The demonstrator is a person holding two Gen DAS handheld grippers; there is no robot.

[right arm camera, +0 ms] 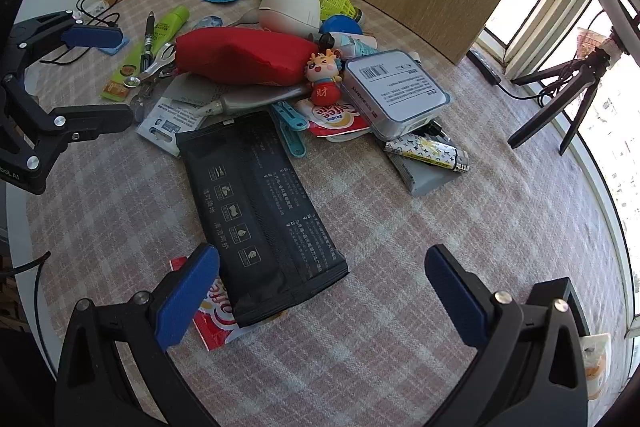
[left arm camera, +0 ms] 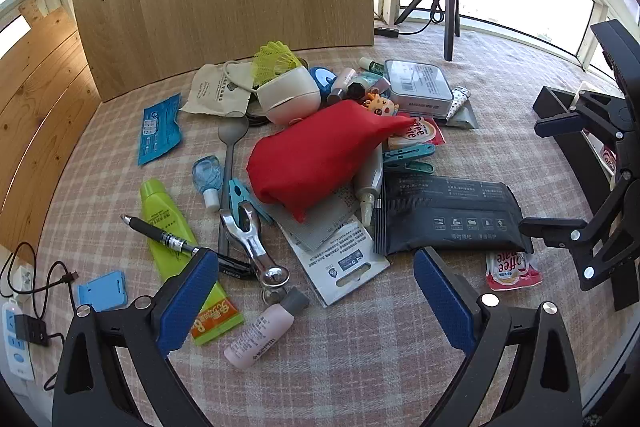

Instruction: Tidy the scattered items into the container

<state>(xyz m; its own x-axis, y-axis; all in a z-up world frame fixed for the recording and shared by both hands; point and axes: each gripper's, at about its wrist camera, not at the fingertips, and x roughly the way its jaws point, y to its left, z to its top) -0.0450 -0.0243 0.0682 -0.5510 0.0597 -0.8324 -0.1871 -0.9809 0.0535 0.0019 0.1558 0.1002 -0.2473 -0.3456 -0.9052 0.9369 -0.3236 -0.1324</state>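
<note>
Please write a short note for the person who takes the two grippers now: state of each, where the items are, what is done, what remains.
Left gripper: jaws open, empty, above the pink bottle and pen.
Right gripper: jaws open, empty, over the black pack.
Items lie heaped on the checked cloth around the red pouch.
Container: a black one partly shows at far right of the left view.
Done: nothing visibly. Left: all of the pile.

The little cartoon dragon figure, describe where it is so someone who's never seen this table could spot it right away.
Start at the big red pouch in the middle of the pile. At its window-side end, the cartoon dragon figure sits wedged between the pouch and the clear-lidded box. It is the only item with a face: orange head, red body.
</note>
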